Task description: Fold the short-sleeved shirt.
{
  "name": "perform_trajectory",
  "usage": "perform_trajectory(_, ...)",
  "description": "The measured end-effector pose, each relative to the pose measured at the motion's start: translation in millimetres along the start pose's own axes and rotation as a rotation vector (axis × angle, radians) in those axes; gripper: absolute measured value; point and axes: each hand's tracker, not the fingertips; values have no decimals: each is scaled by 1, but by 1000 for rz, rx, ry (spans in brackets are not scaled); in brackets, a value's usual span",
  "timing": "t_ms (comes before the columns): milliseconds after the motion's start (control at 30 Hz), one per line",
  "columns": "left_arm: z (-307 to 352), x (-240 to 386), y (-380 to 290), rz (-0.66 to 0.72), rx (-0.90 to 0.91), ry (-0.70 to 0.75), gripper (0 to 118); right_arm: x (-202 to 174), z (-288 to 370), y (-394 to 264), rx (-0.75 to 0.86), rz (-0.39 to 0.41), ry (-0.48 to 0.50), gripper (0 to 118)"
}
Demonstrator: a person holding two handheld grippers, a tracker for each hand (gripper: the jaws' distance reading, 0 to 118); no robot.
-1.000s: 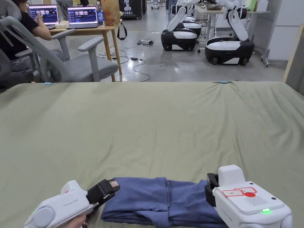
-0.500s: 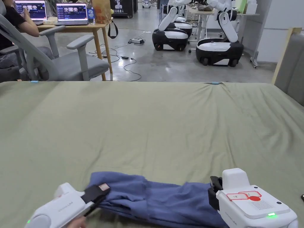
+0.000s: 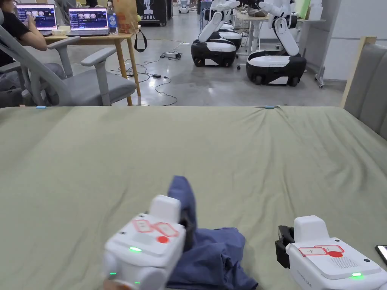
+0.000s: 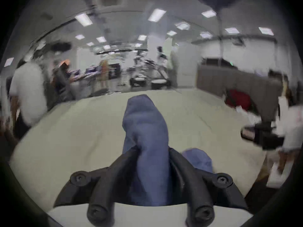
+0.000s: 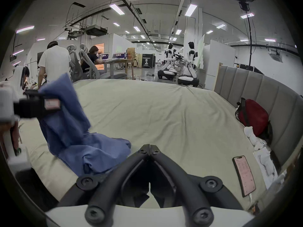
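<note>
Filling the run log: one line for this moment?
left gripper: shut on blue shirt, one end lifted | right gripper: shut, empty, beside shirt | surface: green sheet

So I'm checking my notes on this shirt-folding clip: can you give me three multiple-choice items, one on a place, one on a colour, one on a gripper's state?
1. Where does the phone lie?
A. on the bed sheet by the right gripper
B. on the wooden desk
C. on the floor

2. What colour is the shirt?
A. red
B. blue
C. white

3. How is the left gripper?
A. open above the sheet
B. shut on nothing
C. shut on the shirt

Key: A, the phone rests on the green sheet; B, the cloth is blue; C, both jaws pinch the lifted fabric.
</note>
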Motion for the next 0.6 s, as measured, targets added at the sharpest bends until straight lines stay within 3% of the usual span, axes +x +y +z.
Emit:
perform_trajectory(67, -25, 45, -14, -182, -66, -12, 16, 8, 4, -5, -3, 8, -30, 0)
perform_trajectory(133, -43, 69, -30, -257, -133, 8, 16, 15, 5, -7, -10, 12, -51, 0)
perform_trajectory(233, -53, 70, -35, -188, -150, -44, 22, 20, 7, -7, -13, 1, -50, 0)
perform_trajectory(300, -47, 51, -25, -40, -136, -123, 79, 19, 8, -6, -11, 3, -44, 0)
perform_trajectory(333, -42, 41, -19, 8, -133, -144, 100, 19, 8, -5, -7, 7, -36, 0)
perform_trajectory(500, -11, -23, 8, 393, -1, -179, 99, 9, 7, 3, 2, -6, 15, 0)
perform_trajectory(567, -14, -43, 4, 544, -34, -213, 98, 4, 6, 6, 2, -17, 43, 0)
perform_trajectory(600, -19, -47, -1, 602, -81, -245, 92, 2, 4, 6, 2, -26, 56, 0)
